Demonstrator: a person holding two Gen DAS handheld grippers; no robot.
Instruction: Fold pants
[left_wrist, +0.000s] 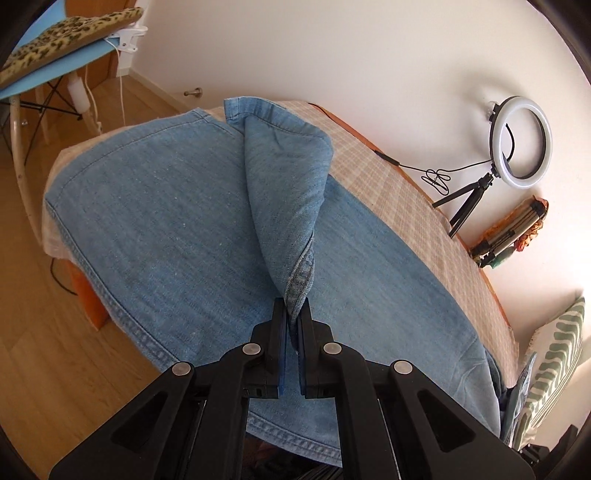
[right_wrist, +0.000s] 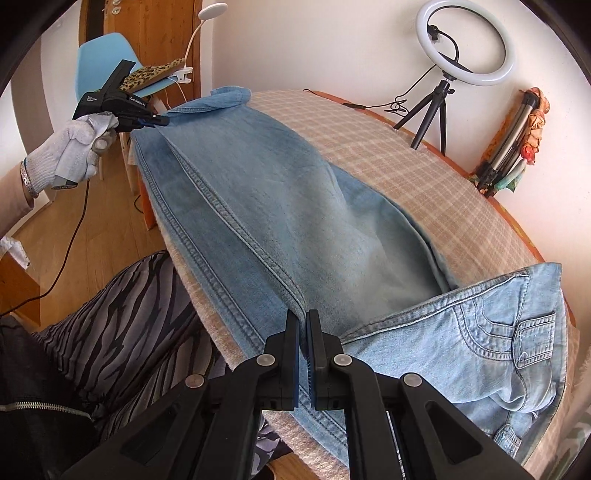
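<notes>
Checked tablecloth (right_wrist: 424, 192), jeans (right_wrist: 280, 221) spread, left tongs (left_wrist: 293, 306), right tongs (right_wrist: 303, 317) both pinching denim

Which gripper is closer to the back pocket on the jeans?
Right. The right gripper grips the jeans beside the pocket at the waist end; the left gripper pinches the far leg hem.

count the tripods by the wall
2: one tripod stands on the table's far edge holding the ring light; a folded tripod leans against the wall, right of it. Others may be hidden.
</notes>
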